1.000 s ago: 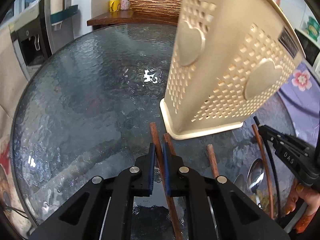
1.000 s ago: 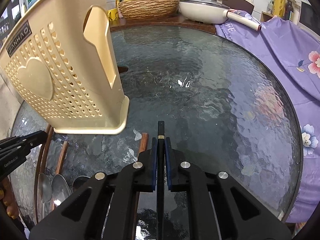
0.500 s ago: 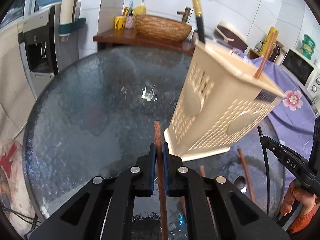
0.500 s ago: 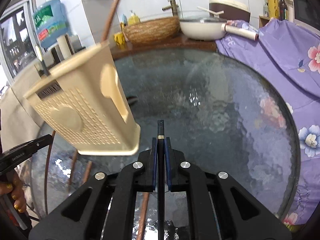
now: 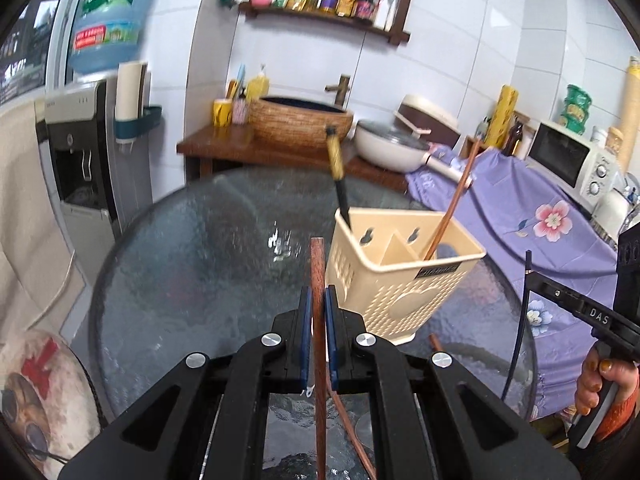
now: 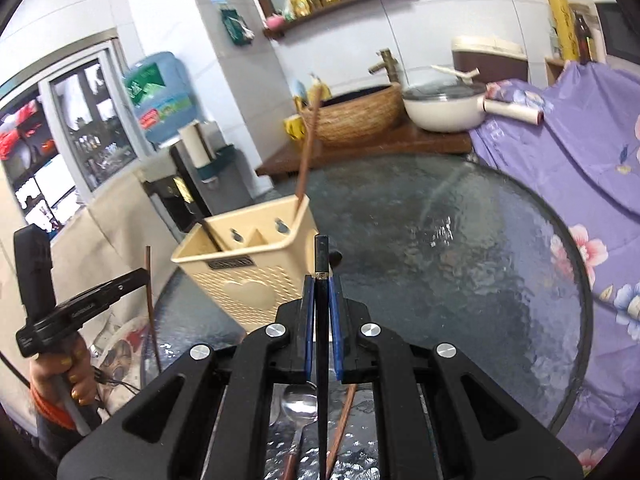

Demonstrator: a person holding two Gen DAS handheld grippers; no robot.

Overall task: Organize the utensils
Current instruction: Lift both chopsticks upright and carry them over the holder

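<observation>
Left wrist view: left gripper (image 5: 319,308), tilted down over round textured-glass table (image 5: 192,264), clamps a brown wooden chopstick (image 5: 318,280) beside the cream perforated plastic utensil basket (image 5: 404,292). Right wrist view: right gripper (image 6: 320,300), angled down too, pinches a thin black chopstick (image 6: 321,264) (basket just left); metal spoon w/ wooden handle (image 6: 298,408) lies on table below.

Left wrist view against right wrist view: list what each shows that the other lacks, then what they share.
Only the left wrist view: a microwave and the left tongs shut on a brown chopstick. Only the right wrist view: a spoon lying on the glass and the right tongs shut on a black chopstick. Both: the beige utensil holder on the glass table.
</observation>
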